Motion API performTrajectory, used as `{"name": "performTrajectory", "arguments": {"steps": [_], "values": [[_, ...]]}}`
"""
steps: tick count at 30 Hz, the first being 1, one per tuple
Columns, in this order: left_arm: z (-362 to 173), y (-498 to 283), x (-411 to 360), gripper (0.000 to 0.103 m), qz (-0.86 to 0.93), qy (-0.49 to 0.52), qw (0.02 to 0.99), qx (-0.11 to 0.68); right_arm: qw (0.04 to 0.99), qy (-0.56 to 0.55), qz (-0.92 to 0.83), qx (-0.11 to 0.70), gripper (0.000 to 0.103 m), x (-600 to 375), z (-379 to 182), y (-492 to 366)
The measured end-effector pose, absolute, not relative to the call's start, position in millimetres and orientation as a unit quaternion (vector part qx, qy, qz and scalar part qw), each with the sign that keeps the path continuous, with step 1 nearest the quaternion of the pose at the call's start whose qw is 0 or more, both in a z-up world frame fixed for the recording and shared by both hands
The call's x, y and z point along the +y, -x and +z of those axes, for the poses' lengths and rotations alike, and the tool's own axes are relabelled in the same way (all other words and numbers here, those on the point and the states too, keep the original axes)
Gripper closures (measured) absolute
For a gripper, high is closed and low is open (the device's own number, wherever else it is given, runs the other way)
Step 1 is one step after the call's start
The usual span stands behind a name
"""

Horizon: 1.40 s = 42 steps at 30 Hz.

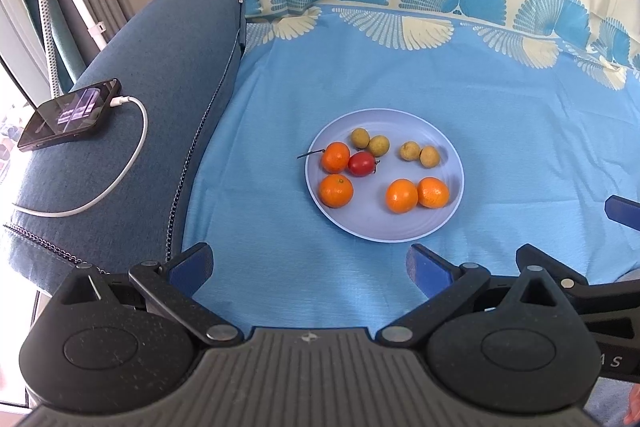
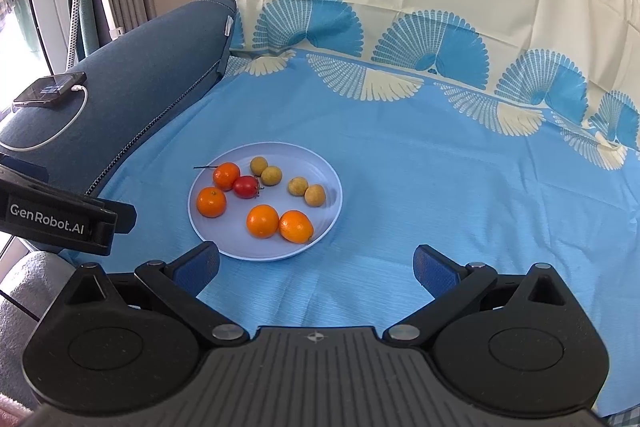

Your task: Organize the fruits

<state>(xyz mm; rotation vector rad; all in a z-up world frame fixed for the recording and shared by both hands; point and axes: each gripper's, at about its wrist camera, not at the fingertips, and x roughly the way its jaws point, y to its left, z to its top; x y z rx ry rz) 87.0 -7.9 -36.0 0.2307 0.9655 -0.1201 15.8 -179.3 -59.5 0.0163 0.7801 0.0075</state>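
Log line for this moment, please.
left gripper open, empty | right gripper open, empty | plate: nine fruits

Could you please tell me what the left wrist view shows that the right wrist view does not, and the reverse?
Only the left wrist view shows the left tongs, open and empty, from behind. Only the right wrist view shows the right tongs, also open and empty, and the GenRobot.AI label on the left tool. Both share the plate with four oranges, four longans and one tomato, and the charging phone.

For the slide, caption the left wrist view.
Open left gripper above a plate of oranges, small tan fruits and one red fruit.
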Motion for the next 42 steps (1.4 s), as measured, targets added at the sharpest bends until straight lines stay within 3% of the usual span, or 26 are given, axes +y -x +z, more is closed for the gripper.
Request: {"name": "performTrajectory", "arguments": {"steps": [42], "values": [[-50, -98, -9, 0.000, -0.040, -0.122, 0.868, 0.480, 0.921, -0.006, 0.003, 0.390, 0.001, -181, -67, -24]]}}
